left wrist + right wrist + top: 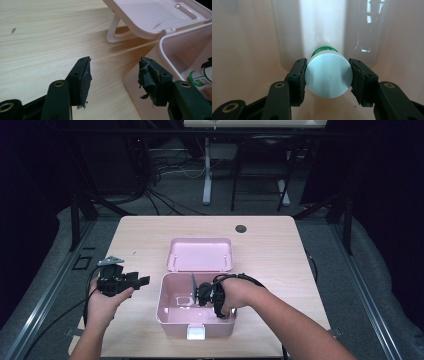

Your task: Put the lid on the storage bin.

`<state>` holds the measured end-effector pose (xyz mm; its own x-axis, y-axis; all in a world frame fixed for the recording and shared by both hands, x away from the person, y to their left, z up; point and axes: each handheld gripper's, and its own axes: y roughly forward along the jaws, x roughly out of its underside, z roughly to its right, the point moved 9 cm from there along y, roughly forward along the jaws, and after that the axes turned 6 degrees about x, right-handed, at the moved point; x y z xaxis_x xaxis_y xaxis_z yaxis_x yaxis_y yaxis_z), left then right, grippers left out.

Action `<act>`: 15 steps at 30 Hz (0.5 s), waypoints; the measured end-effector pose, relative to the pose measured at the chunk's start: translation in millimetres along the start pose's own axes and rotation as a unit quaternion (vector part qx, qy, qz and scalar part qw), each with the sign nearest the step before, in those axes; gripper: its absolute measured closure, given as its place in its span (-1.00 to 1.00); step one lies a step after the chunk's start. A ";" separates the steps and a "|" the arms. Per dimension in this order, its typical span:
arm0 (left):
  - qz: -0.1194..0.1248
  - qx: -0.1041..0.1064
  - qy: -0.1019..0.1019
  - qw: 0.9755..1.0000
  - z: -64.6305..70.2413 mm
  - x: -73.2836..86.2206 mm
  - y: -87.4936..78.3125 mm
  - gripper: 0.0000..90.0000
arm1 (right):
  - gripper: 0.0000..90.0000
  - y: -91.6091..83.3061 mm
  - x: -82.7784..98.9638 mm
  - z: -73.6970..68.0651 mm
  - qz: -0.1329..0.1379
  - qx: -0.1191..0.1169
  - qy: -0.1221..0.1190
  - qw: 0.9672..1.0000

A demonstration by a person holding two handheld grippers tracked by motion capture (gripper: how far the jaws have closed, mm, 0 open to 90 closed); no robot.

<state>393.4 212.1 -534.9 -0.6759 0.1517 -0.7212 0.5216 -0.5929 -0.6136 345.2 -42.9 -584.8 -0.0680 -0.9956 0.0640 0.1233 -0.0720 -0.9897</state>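
Observation:
A pink plastic box (167,317) stands open on the wooden table, its lid (200,254) laid back behind it. Inside the box my right gripper (327,76) is shut on a white-capped bottle (328,76) with a green label, both pads pressing the cap's sides. In the high view this gripper (204,294) reaches into the box from the right. The bottle's green label (200,77) peeks over the box wall in the left gripper view. To the left of the box my left gripper (142,281) is held above the table, and its jaws (113,75) stand open with nothing between them.
The wooden table (140,235) has a dark round hole (241,228) near its far edge. The box has a white latch (195,333) on its front wall. Desk legs and cables lie on the floor beyond the table.

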 end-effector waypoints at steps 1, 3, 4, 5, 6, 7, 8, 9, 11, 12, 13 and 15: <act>0.000 -0.001 0.000 1.000 0.0 0.0 0.2 -0.03 | 0.12 0.3 0.2 0.4 0.000 0.001 0.000 1.000; 0.001 -0.001 0.001 1.000 0.0 0.1 0.7 -0.03 | 0.12 0.6 0.2 1.5 -0.001 0.003 0.000 1.000; 0.001 -0.001 0.001 1.000 -0.1 0.2 0.8 -0.03 | 0.12 1.6 -0.2 1.6 0.003 0.003 0.000 1.000; 0.001 -0.001 0.001 1.000 -0.1 0.2 0.9 -0.03 | 0.12 2.0 -0.2 2.0 0.002 0.004 -0.001 1.000; 0.000 0.000 0.000 1.000 -0.1 0.3 0.8 -0.03 | 0.12 2.5 0.0 2.3 0.000 0.005 -0.001 1.000; 0.000 -0.001 0.000 1.000 -0.2 0.3 0.7 -0.03 | 0.12 3.1 -0.1 2.8 0.001 0.006 -0.001 1.000; 0.000 -0.001 0.000 1.000 -0.3 0.3 0.7 -0.03 | 0.12 3.6 -0.1 3.0 0.001 0.005 -0.001 1.000; 0.000 -0.001 0.000 1.000 -0.3 0.4 0.6 -0.03 | 0.12 4.3 -0.3 3.0 0.002 0.004 0.000 1.000; 0.000 -0.001 0.000 1.000 -0.3 0.4 1.0 -0.03 | 0.12 5.6 -0.3 3.1 0.002 0.002 0.001 1.000; 0.000 0.000 -0.001 1.000 -0.2 0.6 1.1 -0.03 | 0.12 7.0 -0.8 2.2 0.006 0.000 0.004 1.000; 0.000 0.000 0.000 1.000 -0.2 0.6 1.3 -0.03 | 0.12 7.2 -0.6 2.1 0.002 -0.001 0.002 1.000; -0.002 0.001 -0.001 1.000 -0.1 0.9 1.6 -0.03 | 0.11 8.8 -1.2 2.1 0.004 0.000 0.002 1.000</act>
<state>393.6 211.4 -536.5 -0.6792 0.1521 -0.7181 0.5184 -0.5932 -0.6159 348.5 -42.4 -593.4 -0.0706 -0.9960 0.0556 0.1230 -0.0640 -0.9903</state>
